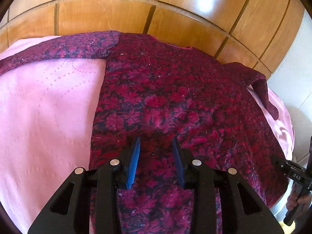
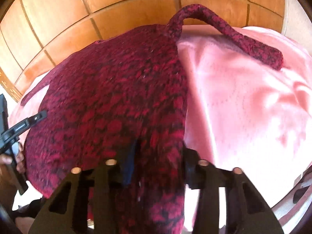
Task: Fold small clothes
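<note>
A dark red and magenta floral garment (image 1: 175,101) lies spread on a pink blanket (image 1: 44,107); it also shows in the right wrist view (image 2: 109,101). One sleeve (image 1: 58,52) stretches left, the other sleeve (image 2: 234,37) arches up and curls right. My left gripper (image 1: 156,142) is open over the garment's lower part, blue pads (image 1: 134,159) apart with fabric between them. My right gripper (image 2: 159,148) is open at the garment's right edge, fabric rising between its fingers. The right gripper also shows in the left wrist view (image 1: 296,177) at the far right, and the left gripper in the right wrist view (image 2: 23,126).
Wooden wall panels (image 1: 156,15) stand behind the bed. A white surface (image 1: 296,78) lies to the right. The pink blanket (image 2: 243,107) spreads right of the garment, with wrinkles.
</note>
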Available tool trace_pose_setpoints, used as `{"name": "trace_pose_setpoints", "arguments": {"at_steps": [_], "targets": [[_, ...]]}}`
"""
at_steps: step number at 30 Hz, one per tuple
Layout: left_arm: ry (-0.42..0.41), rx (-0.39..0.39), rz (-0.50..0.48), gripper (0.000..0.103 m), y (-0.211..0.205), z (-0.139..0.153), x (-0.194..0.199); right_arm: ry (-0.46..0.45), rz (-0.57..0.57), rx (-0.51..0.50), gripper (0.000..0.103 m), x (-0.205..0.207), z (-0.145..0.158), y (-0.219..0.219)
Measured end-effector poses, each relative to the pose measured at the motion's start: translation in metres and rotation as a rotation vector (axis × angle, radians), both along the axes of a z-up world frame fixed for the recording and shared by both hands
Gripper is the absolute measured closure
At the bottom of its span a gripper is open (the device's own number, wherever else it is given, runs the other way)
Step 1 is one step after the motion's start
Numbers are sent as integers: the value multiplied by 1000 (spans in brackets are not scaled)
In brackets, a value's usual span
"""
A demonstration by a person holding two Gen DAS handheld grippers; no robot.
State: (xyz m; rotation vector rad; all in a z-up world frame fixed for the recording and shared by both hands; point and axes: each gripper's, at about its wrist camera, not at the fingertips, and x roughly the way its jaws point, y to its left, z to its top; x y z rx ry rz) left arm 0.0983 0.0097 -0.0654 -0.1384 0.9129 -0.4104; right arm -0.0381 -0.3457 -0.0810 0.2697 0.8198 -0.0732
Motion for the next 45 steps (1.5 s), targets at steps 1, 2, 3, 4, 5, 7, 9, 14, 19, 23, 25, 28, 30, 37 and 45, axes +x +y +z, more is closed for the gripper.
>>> {"name": "trace_pose_setpoints", "arguments": {"at_steps": [1,2,3,4,5,7,9,14,19,23,25,28,30,37,45], "targets": [[0,10,-2,71,2,0,-2,2,17,-9,79,-2,1,1],[-2,33,-12,71,1,-1,0,7,32,-12,84,-4,3,0],[-15,66,-29,71,-2,-2,2,6,43,-12,86,-7,7,0],[-24,96,-41,71,-6,-4,3,0,51,-13,87,-9,12,2],[-30,128,-59,71,-9,-5,2,-8,61,-12,87,-13,19,3],[-43,190,-80,71,-12,-3,2,-28,85,-14,88,-29,32,2],[-34,197,-90,71,-10,-3,2,14,82,-27,89,-33,23,-1],[-43,176,-37,71,-14,15,-3,40,49,121,77,-28,4,-23],[-115,124,-23,61,-29,32,-10,-193,-176,393,35,-17,33,-111],[-117,121,-47,61,-44,29,-7,-343,-471,681,36,3,13,-203],[-80,112,-46,61,-45,20,-3,-376,-564,839,40,18,-7,-231],[-24,88,-28,61,-40,5,4,-409,-640,972,42,43,-28,-253],[-24,71,-22,61,-38,4,3,-405,-665,1048,42,61,-39,-257],[-29,81,-3,59,-43,0,2,-415,-781,1044,49,98,-45,-263],[-24,70,-4,59,-40,-1,2,-343,-835,569,97,73,4,-304]]}}
